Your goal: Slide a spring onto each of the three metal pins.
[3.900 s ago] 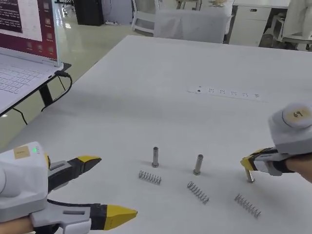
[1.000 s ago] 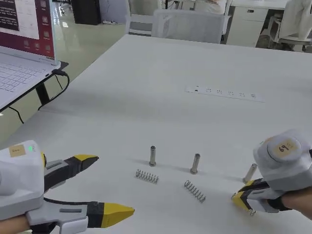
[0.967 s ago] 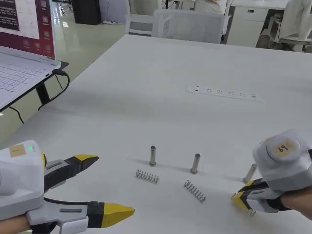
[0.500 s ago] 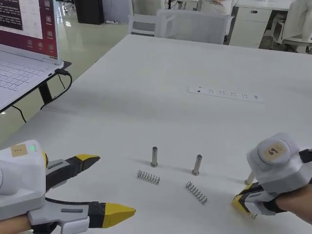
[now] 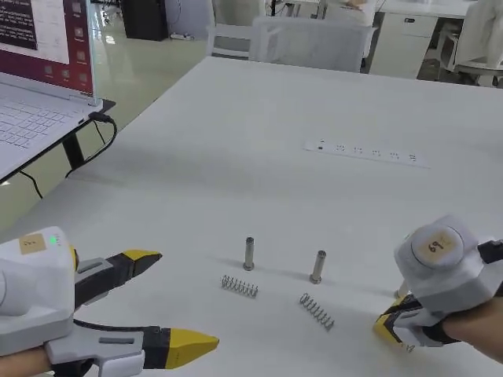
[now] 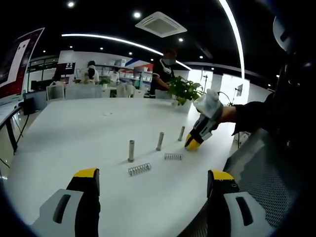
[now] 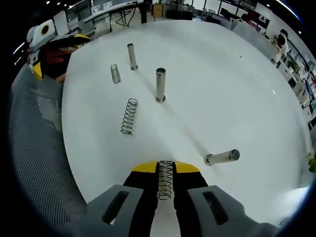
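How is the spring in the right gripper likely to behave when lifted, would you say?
The spring is probably very light: open coils of thin wire. Pinched sideways in the right gripper, it may squash or bow rather than stay stiff. Being round, it could roll between the jaws.
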`<action>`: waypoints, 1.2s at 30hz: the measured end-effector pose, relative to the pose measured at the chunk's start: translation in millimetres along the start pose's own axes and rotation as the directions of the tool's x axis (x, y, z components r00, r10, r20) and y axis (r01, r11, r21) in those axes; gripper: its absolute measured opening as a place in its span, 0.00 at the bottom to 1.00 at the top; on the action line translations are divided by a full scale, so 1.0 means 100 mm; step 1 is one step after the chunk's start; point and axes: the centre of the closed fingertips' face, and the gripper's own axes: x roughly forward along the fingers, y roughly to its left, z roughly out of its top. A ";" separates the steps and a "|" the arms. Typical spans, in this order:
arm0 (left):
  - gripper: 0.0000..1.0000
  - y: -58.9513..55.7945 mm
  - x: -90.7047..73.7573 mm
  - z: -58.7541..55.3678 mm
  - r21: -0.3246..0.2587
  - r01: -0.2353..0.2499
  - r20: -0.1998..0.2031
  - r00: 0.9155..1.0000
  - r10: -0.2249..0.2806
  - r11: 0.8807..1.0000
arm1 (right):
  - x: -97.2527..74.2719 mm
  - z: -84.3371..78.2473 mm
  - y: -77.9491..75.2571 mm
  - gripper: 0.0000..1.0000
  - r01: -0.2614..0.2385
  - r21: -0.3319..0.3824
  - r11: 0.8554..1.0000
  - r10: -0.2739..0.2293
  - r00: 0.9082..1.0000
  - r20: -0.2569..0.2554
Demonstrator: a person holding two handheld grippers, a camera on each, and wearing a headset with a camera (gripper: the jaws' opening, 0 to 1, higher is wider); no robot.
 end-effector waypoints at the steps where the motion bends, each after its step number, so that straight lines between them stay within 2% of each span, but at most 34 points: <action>1: 0.87 0.00 0.00 0.00 0.000 0.000 0.000 1.000 0.000 1.000 | -0.01 0.01 -0.01 0.09 0.001 0.002 1.000 -0.001 1.000 0.004; 14: 0.87 0.00 0.00 0.00 0.005 0.004 0.000 1.000 -0.004 1.000 | -0.17 0.16 -0.06 0.09 0.022 0.021 1.000 -0.024 0.997 0.074; 27: 0.87 -0.01 -0.01 0.01 0.011 0.007 0.000 1.000 -0.007 1.000 | -0.27 0.21 -0.09 0.09 0.039 0.034 0.999 -0.043 0.992 0.120; 31: 0.87 -0.01 -0.01 0.01 0.012 0.009 -0.001 1.000 -0.009 1.000 | -0.30 0.23 -0.11 0.09 0.039 0.048 0.998 -0.046 0.988 0.150; 36: 0.87 -0.01 -0.01 0.01 0.013 0.010 -0.003 1.000 -0.010 1.000 | -0.31 0.24 -0.11 0.09 0.042 0.050 0.998 -0.049 0.987 0.156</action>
